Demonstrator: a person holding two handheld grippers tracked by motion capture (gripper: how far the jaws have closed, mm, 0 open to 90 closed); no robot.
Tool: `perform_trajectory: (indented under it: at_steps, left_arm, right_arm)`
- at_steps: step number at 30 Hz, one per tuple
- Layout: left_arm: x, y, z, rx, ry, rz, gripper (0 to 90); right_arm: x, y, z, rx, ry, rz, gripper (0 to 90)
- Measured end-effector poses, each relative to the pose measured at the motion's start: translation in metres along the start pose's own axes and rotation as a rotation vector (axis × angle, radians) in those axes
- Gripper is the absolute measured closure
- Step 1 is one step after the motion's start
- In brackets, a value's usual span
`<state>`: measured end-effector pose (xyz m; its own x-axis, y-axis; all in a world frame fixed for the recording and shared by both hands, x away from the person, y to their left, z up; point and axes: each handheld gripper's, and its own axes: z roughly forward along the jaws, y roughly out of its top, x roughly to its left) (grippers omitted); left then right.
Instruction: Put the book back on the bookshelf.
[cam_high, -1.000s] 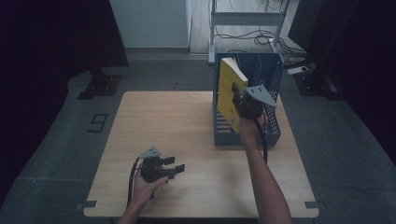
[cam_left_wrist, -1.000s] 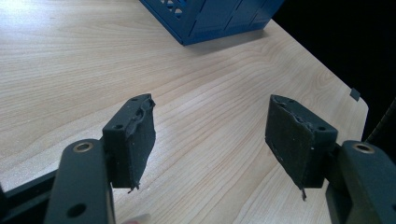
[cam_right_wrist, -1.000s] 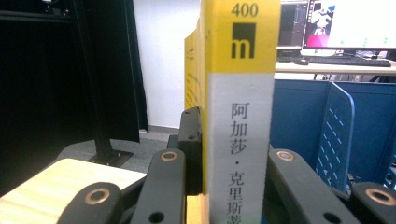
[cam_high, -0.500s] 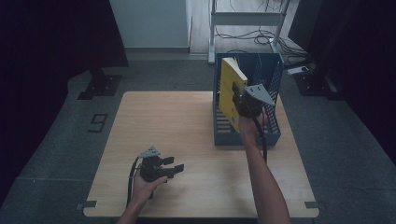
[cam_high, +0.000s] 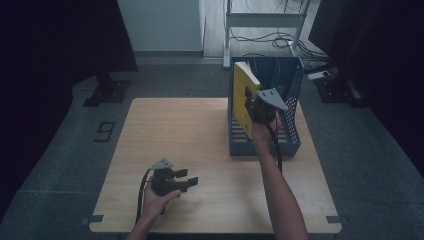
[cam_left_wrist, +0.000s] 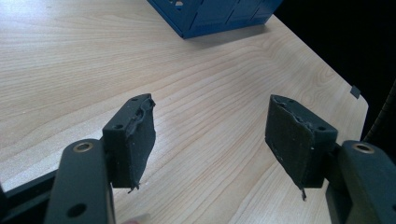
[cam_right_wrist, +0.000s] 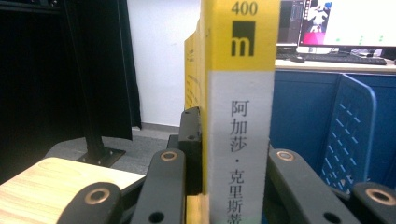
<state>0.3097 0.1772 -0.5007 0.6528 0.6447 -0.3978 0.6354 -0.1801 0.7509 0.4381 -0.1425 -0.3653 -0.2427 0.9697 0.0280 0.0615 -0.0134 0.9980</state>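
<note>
At the far right of the light wooden desk (cam_high: 200, 130), a blue perforated plastic file rack (cam_high: 291, 107) stands with its open top up, and the right gripper (cam_high: 257, 107) holds a yellow-covered book with a grey-white spine (cam_high: 243, 95) over the rack's left wall. In the high view the book stands on edge, tilted slightly, its upper corner rising above the rack's rim, while its lower part sits inside the rack; whether it touches the rack's floor cannot be told. In the right gripper view the right gripper's (cam_right_wrist: 229, 186) jaws are closed on the book (cam_right_wrist: 238, 107), one black jaw pressed against each cover, the spine with printed characters and a yellow top band facing the camera between them. Behind it in that view appear the blue rack wall (cam_right_wrist: 350, 140) and a corner of the desk (cam_right_wrist: 51, 182).

Near the front left of the desk, well apart from the rack, the left gripper (cam_high: 182, 182) lies low over the wood in the person's left hand (cam_high: 155, 200), pointing toward the right. In the left gripper view the left gripper's (cam_left_wrist: 210, 135) jaws stand wide apart with nothing between them, bare wood grain (cam_left_wrist: 93, 56) beneath, and the near corner of the blue rack (cam_left_wrist: 215, 16) at the top.
</note>
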Motion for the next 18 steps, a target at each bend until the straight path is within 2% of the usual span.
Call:
perform_trajectory:
  at_steps: [6,7,10,18]
  left_arm:
    - [0.002,0.000,-0.001,-0.001,-0.001,-0.001,33.0]
    - [0.002,-0.001,-0.002,-0.019,0.002,-0.005,33.3]
    - [0.002,0.000,-0.003,-0.033,0.007,-0.005,33.6]
    - [0.006,-0.002,0.001,-0.014,0.010,-0.013,33.7]
  right_arm:
    - [-0.001,-0.002,0.012,-0.001,-0.029,0.019,74.7]
    - [-0.004,-0.003,0.017,0.005,-0.039,0.026,74.7]
    - [-0.008,-0.006,0.021,0.012,-0.048,0.030,74.7]
    - [-0.013,-0.013,0.028,0.020,-0.061,0.035,74.7]
